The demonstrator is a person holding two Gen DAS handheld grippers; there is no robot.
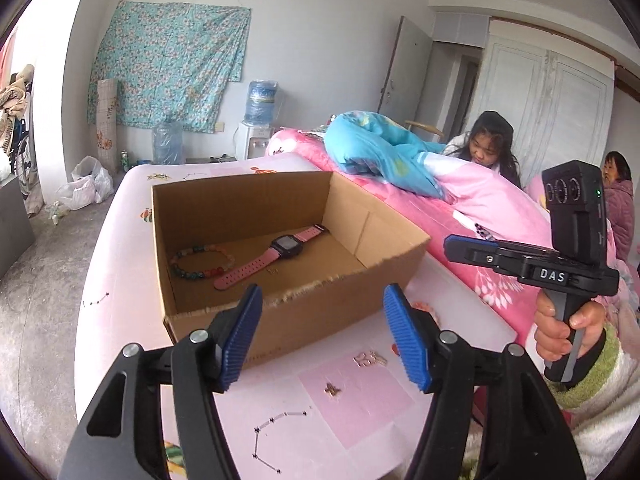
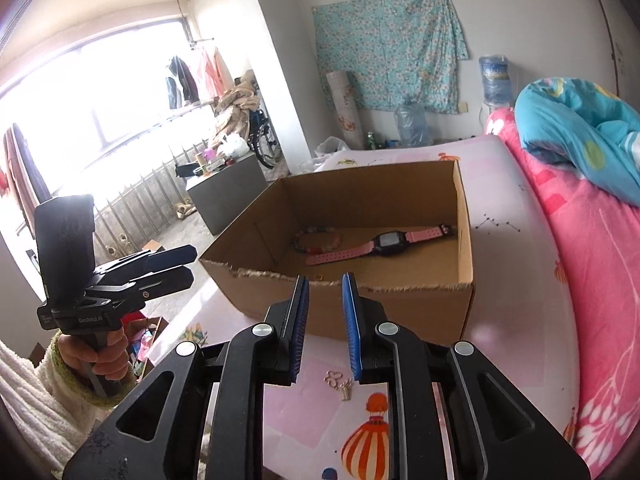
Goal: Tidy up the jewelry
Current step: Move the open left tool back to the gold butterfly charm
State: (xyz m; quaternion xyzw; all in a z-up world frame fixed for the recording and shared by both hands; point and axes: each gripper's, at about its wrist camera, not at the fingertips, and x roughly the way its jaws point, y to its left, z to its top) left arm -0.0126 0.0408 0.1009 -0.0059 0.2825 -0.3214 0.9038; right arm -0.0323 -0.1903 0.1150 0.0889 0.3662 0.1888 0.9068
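An open cardboard box stands on the pink bed sheet. Inside lie a pink-strapped watch and a beaded bracelet. Small metal jewelry pieces lie on the sheet in front of the box. My left gripper hovers open before the box's near wall, nothing between its blue pads. My right gripper has its pads a little apart with nothing between them, above the loose pieces.
A pink quilt and a blue blanket pile up on the right of the bed. Two people sit beyond it. The bed edge drops to the floor on the left, with bags and water bottles near the wall.
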